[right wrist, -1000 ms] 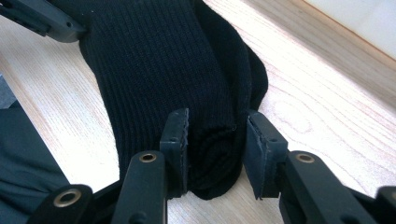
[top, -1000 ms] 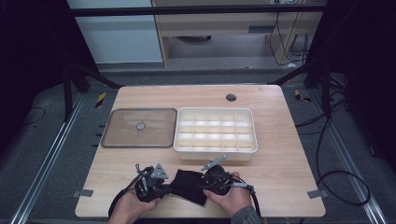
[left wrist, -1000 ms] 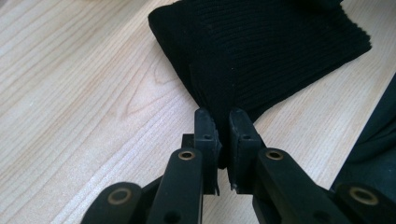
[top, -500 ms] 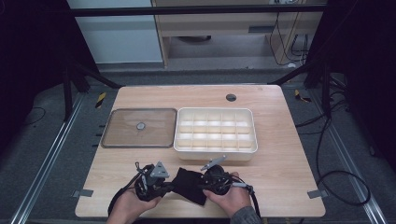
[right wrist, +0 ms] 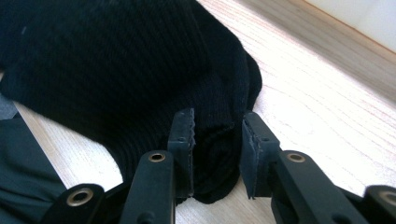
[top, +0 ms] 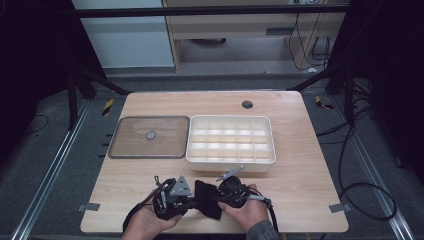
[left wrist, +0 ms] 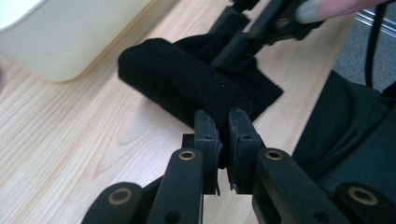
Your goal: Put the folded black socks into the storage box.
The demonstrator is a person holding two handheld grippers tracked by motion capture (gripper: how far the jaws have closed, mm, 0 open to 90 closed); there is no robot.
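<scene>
You have the left gripper (left wrist: 223,140) pinching the sock's (left wrist: 196,84) fold, presumably anchoring it, while your right gripper (right wrist: 217,149) straddles the other end, jaws apart.

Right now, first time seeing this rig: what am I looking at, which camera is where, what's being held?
No robot arm here: a person holds a two-jaw gripper in each hand. The high view looks down on a wooden table; the other two cameras ride on the grippers, looking along their black jaws.

On the table: a white compartment tray, a clear flat lid beside it, and a black sock near the front edge.

The left gripper is clamped on a fold of the sock. The right gripper has its jaws around another part of it, with some gap, so whether it grips is unclear.
</scene>
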